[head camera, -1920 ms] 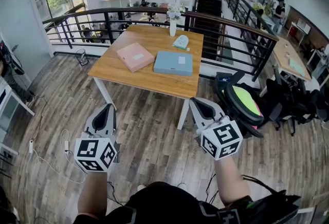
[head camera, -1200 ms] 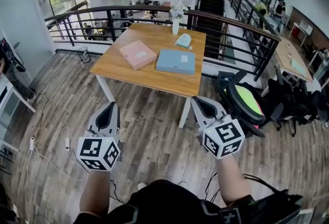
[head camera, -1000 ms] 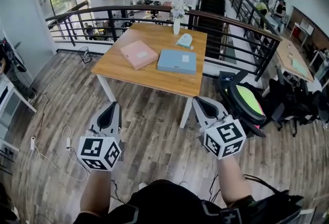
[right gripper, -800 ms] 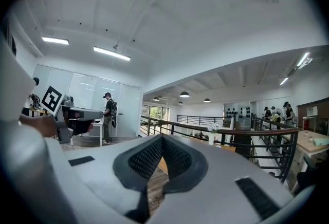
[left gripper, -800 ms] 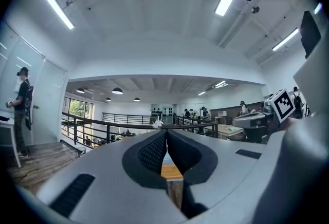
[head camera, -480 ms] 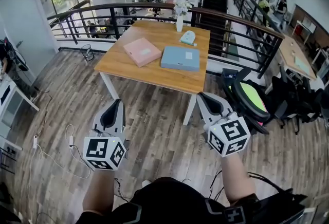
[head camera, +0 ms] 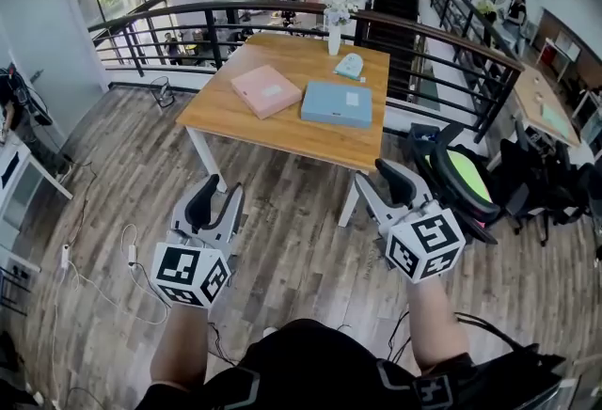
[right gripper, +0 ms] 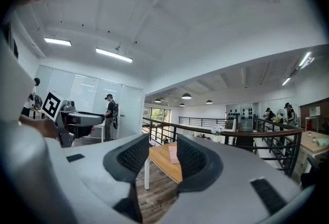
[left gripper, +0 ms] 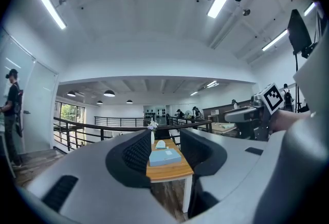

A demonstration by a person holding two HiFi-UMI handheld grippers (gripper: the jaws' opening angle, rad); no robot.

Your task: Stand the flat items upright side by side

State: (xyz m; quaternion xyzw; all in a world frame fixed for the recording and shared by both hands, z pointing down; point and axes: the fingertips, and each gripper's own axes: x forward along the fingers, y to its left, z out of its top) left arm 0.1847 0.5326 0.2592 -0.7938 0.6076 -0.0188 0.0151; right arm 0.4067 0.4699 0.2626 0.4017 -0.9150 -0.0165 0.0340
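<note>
On the wooden table (head camera: pixel 282 131) ahead, a pink flat box (head camera: pixel 268 90) and a blue flat box (head camera: pixel 343 104) lie flat, side by side. Both grippers hover over the floor, well short of the table. My left gripper (head camera: pixel 218 202) has its jaws opening, with nothing between them. My right gripper (head camera: pixel 378 184) is opening too, and is also empty. In the left gripper view the blue box (left gripper: pixel 164 156) shows far off between the fingers of the left gripper (left gripper: pixel 165 141). In the right gripper view the pink box (right gripper: pixel 172 154) shows beyond the right gripper (right gripper: pixel 163 153).
A white vase with flowers (head camera: pixel 335 39) and a small teal item (head camera: pixel 349 67) stand at the table's far end. A black railing (head camera: pixel 442 41) runs behind the table. An office chair with a green seat (head camera: pixel 456 181) stands right of it. Cables (head camera: pixel 118 272) lie on the floor at left.
Both grippers' jaws were shut in the earlier frames and now stand apart. The table has drawn slightly nearer in the head view.
</note>
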